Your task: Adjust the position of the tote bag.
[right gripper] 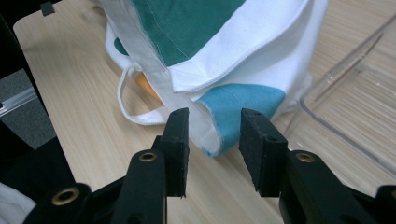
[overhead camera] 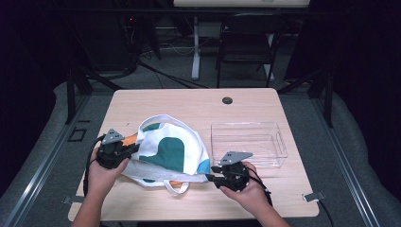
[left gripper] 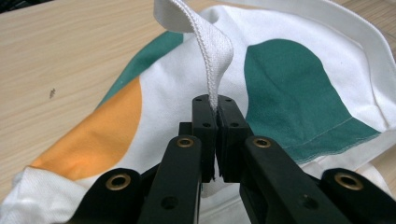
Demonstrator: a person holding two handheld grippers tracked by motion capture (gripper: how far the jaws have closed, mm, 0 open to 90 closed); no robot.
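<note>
Tote bag (overhead camera: 172, 153): white cloth with green, orange and blue patches; lies crumpled on the table (overhead camera: 189, 101), left of centre
Strap (left gripper: 212, 51): white webbing handle; rises from the bag into the left gripper's jaws
Left gripper (left gripper: 215, 105): clenched on the strap; jaws pressed together
Right gripper (right gripper: 212, 135): jaws parted, nothing pinched; the bag's blue corner (right gripper: 238, 109) lies just beyond them
Clear bin (overhead camera: 248, 142): right of the bag; just beside it
</note>
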